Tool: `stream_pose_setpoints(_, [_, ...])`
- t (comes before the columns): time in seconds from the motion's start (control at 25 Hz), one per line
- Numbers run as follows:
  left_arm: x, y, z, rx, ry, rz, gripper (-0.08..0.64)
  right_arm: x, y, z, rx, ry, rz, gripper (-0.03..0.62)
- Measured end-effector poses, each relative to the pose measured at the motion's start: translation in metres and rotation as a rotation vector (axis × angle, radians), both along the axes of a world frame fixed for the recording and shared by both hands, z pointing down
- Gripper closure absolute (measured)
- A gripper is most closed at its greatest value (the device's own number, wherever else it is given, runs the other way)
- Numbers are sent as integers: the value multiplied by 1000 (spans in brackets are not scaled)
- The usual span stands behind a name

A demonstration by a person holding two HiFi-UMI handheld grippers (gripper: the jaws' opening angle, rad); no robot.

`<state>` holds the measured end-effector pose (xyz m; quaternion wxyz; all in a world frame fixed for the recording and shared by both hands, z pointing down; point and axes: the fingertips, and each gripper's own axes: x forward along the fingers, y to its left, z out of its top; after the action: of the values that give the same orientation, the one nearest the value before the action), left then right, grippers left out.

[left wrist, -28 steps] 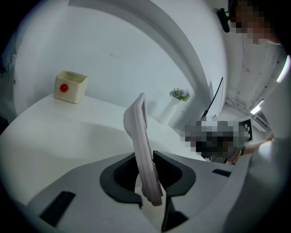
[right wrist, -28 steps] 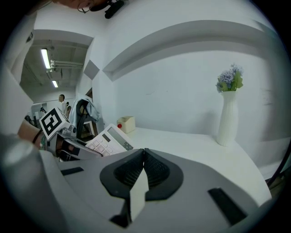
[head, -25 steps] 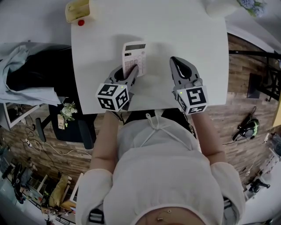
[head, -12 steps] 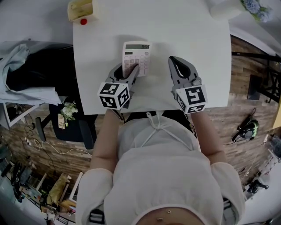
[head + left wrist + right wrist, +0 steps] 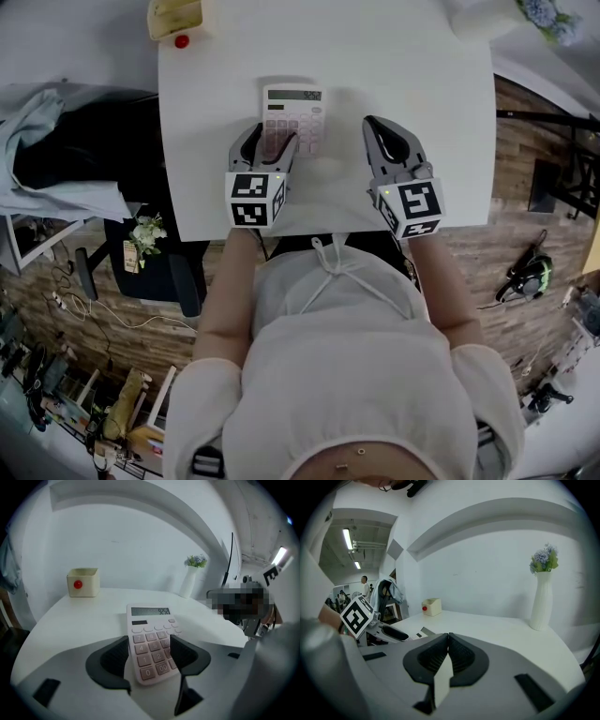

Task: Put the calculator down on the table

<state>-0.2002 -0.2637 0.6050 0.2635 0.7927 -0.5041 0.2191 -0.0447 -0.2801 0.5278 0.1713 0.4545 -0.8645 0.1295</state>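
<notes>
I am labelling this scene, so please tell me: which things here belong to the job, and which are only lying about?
Job: calculator, on the table; left gripper, jaws opening with the calculator between them.

Lying about: right gripper, shut and empty; yellow box; vase with flowers; clothes beside the table.

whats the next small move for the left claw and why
Probably slide the left claw straight back toward the person. The calculator seems to lie flat on the table, keys up, between opening jaws that do not squeeze it, so backing off should clear it.
</notes>
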Motion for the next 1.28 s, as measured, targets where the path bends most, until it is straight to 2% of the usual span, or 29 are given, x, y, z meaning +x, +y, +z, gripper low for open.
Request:
stream_pose_setpoints(0.12, [-2, -3, -6, 6, 22, -6, 284, 2, -2, 0, 1, -4, 9, 585])
stream_pose_setpoints(0.28, [0, -1, -34, 46, 13, 47, 285, 6, 2, -21, 50, -10, 27, 585])
stream_pose_setpoints(0.64, [1, 7, -136, 286, -16, 78, 313, 3, 20, -81, 180, -22, 7, 585])
stream_pose_setpoints(0.76, [2, -43, -125, 380, -13, 92, 345, 2, -29, -51, 217, -14, 1, 585])
stream_pose_setpoints(0.88, [2, -105, -110, 493, 9, 97, 430, 3, -89, -18, 271, -1, -4, 584])
stream_pose_setpoints(1.04, [-1, -120, -122, 584, 18, 102, 481, 6, -109, -23, 333, -21, -3, 585])
stream_pose_setpoints(1.12, [-2, -98, -147, 613, 13, 101, 499, 10, -91, -49, 358, -51, 7, 585])
stream_pose_setpoints(1.28, [0, 36, -276, 668, -5, 81, 528, 21, 33, -179, 411, -95, 6, 586])
